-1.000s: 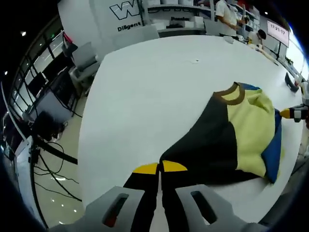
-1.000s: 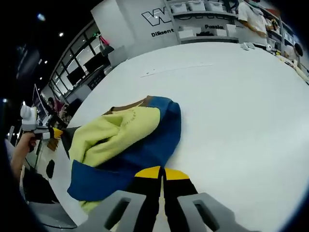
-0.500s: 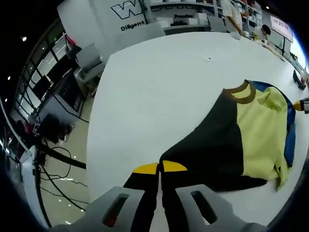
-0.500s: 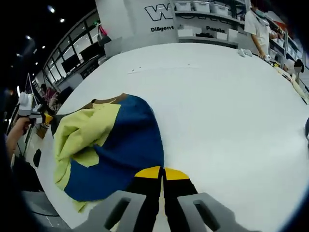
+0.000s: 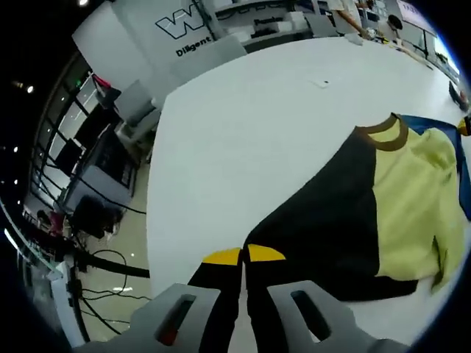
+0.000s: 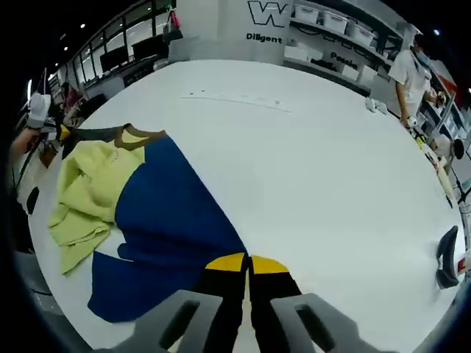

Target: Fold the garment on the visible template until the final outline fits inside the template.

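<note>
Both hand-held grippers, left (image 5: 243,255) and right (image 6: 248,262), pinch the shirt (image 6: 165,217), spreading it flat on the counter (image 6: 309,162); folding comes next.

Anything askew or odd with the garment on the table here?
Yes. The garment is not lying flat: its yellow part is bunched and wrinkled between the black panel and the blue panel. Both tools are shut on its edges.

left hand-held gripper (image 5: 243,255): black jaws, yellow tips, grey housing | right hand-held gripper (image 6: 248,263): same colours
</note>
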Tool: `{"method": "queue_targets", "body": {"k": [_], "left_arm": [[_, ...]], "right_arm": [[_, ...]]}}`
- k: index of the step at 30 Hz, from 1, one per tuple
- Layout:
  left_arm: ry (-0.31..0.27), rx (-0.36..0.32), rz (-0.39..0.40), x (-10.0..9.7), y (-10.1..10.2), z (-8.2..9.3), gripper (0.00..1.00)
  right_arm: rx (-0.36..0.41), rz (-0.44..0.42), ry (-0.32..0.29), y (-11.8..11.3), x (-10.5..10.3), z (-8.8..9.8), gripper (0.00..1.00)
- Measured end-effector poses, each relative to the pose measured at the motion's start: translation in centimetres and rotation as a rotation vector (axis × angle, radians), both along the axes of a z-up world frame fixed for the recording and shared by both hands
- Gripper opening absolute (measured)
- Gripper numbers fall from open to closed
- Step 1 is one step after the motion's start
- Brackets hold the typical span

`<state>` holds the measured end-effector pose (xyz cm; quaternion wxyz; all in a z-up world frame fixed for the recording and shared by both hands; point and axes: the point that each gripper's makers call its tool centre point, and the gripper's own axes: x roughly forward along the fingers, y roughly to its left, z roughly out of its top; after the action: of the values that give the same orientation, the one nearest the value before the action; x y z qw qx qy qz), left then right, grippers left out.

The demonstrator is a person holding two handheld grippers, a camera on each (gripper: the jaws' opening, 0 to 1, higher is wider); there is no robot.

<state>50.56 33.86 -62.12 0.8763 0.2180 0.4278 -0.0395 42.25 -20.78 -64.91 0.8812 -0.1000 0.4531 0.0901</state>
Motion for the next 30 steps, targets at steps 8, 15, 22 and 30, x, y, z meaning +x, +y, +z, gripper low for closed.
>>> {"method": "queue_targets", "body": {"k": [8,15,22,30], "left_arm": [[0.035,0.046,-0.014,1.0,0.7,-1.0,0.00],[-0.018,-0.072,0.029,1.7,-0.1,-0.1,0.01],[-0.043,-0.200,0.089,0.5,-1.6,1.1,0.25],[-0.086,-0.316,0.088,-1.7,-4.5,2.8,0.43]], "right_arm": [[-0.112,-0.046,0.008,-3.1,0.8,-0.3,0.00],[0.078,-0.114,-0.042,-1.9,1.9,0.7,0.00],[0.322,-0.095,-0.072,3.7,2.3,2.3,0.07],[0.391,-0.075,-0.073,7.6,1.4,2.7,0.38]]}}
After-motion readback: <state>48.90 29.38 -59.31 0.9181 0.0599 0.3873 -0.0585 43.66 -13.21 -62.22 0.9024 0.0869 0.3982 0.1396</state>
